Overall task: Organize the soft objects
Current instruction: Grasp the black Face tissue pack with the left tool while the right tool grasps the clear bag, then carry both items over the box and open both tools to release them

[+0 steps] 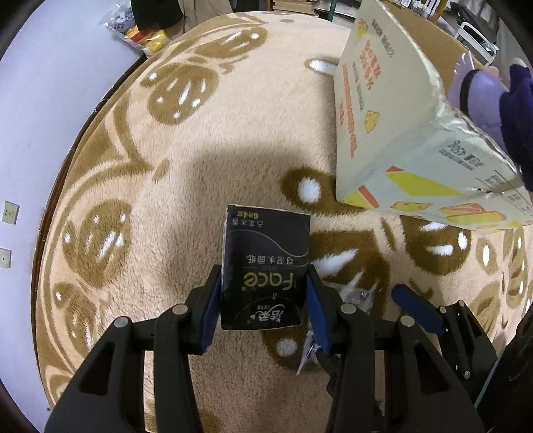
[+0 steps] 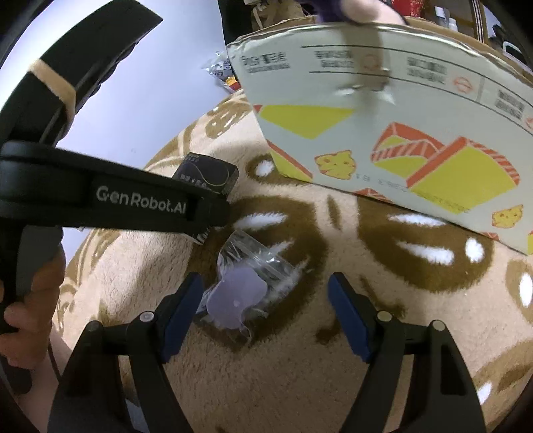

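My left gripper (image 1: 265, 279) is shut on a black tissue pack (image 1: 265, 263) and holds it above the beige rug (image 1: 200, 160). The pack also shows in the right wrist view (image 2: 208, 173), behind the left gripper's body. My right gripper (image 2: 266, 298) is open just above the rug. A clear plastic bag with a purple soft piece (image 2: 236, 298) lies between its fingers, nearer the left finger. The right gripper also shows in the left wrist view (image 1: 359, 299), at the lower right. A purple plush toy (image 1: 479, 96) sticks out of the cardboard box (image 1: 393, 110).
The printed cardboard box (image 2: 383, 126) stands on the rug at the far right, its top open. A bag of snack packets (image 1: 140, 30) lies on the pale floor (image 1: 50, 100) beyond the rug's far left edge.
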{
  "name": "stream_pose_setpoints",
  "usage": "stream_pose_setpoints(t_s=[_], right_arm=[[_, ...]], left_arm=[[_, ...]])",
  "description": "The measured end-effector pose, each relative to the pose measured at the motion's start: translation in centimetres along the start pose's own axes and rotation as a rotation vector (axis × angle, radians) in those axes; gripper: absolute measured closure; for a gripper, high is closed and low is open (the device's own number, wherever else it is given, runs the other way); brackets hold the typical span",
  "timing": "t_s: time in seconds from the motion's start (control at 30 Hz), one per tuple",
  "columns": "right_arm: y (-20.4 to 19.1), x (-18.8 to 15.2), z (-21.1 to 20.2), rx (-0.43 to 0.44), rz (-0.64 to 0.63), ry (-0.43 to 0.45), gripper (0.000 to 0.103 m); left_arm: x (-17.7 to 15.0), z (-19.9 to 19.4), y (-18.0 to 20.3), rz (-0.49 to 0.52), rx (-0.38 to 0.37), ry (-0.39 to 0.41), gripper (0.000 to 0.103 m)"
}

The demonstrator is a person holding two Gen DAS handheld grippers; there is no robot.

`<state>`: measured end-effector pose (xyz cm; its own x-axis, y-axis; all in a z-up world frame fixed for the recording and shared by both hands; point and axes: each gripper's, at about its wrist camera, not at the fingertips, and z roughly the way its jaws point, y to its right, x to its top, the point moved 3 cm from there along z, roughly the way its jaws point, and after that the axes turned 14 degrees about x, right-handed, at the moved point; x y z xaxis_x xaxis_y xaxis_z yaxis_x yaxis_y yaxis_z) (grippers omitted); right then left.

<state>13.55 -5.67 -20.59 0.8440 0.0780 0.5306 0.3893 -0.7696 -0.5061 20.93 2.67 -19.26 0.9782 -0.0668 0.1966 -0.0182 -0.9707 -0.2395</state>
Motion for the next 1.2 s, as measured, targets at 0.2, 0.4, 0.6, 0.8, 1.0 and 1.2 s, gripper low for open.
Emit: stream_pose_setpoints(t_s=[0.2, 0.4, 0.6, 0.8, 1.0, 1.2], right_arm=[[-0.2, 0.7, 1.5, -0.050, 0.003, -0.022, 0.021], [-1.2, 0.3, 3.1, -0.116, -0.052, -0.038, 0.020], [-2.1, -0.2, 3.5, -0.195, -0.118, -0.075, 0.034], [-1.7, -1.2, 2.1, -0.220, -0.129, -0.057, 0.056], [-1.3, -1.8, 0.7, -0.229, -0.100, -0.015, 0.067], [0.7, -1.4, -1.9, -0.236, -0.063, 0.033, 0.067]], left_arm=[[0.9, 1.9, -1.5, -0.057, -0.018, -0.042, 0.058], [1.3, 2.1, -1.7, -0.061, -0.007, -0.045, 0.058], [1.0, 2.0, -2.4, -0.073, -0.010, -0.055, 0.058], [0.7, 2.4, -2.4, -0.073, -0.010, -0.054, 0.058], [0.4, 1.4, -1.9, -0.073, -0.019, -0.020, 0.058], [-0.1, -0.3, -2.2, -0.111, -0.040, 0.035, 0.058]])
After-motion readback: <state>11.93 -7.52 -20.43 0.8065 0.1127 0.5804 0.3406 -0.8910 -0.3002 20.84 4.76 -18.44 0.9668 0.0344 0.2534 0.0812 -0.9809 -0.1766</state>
